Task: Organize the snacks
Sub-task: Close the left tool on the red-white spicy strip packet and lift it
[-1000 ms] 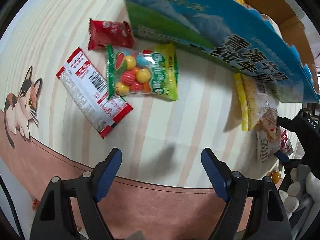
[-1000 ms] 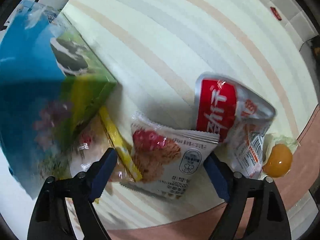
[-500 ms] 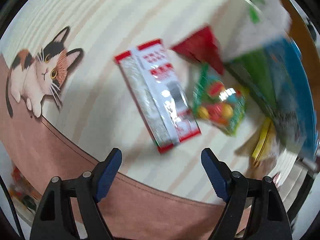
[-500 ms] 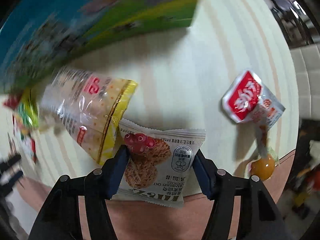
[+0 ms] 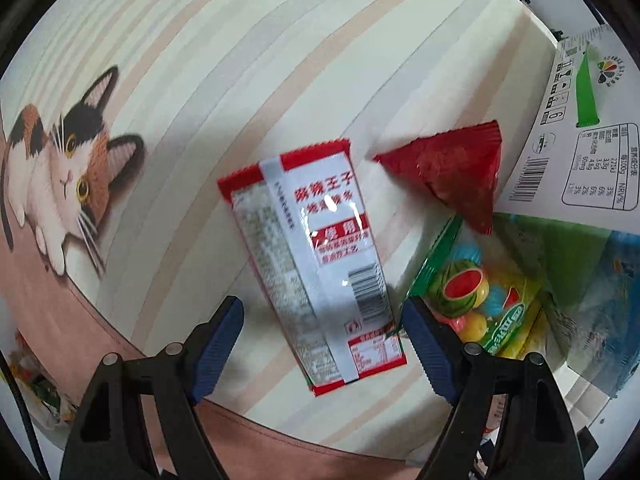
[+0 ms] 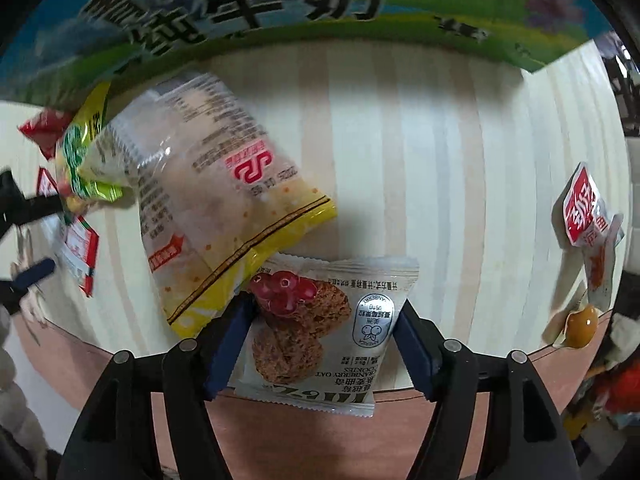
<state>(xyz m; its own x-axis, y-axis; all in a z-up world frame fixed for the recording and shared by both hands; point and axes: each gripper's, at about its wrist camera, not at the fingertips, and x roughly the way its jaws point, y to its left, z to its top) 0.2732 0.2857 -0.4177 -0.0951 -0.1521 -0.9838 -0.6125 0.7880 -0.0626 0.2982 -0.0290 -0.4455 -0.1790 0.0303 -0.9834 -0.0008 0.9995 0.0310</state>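
White plastic cranberry oat cookie packet [image 6: 320, 332] sits between the blue pads of the right hand-held gripper [image 6: 322, 344], both pads pressed against its sides, at the desk's [image 6: 440, 184] near edge; a clear-and-yellow cracker bag [image 6: 224, 216] lies just ahead to its left, overlapping the packet's corner; a blue-green milk carton box [image 6: 280, 4] stands further ahead; the left hand-held gripper [image 5: 322, 340] hangs spread apart over a red-and-white long snack wrapper [image 5: 316, 260], not gripping it; a green candy-ball bag [image 5: 472, 296] lies beside its right pad; a red triangular pouch [image 5: 456, 168] lies ahead.
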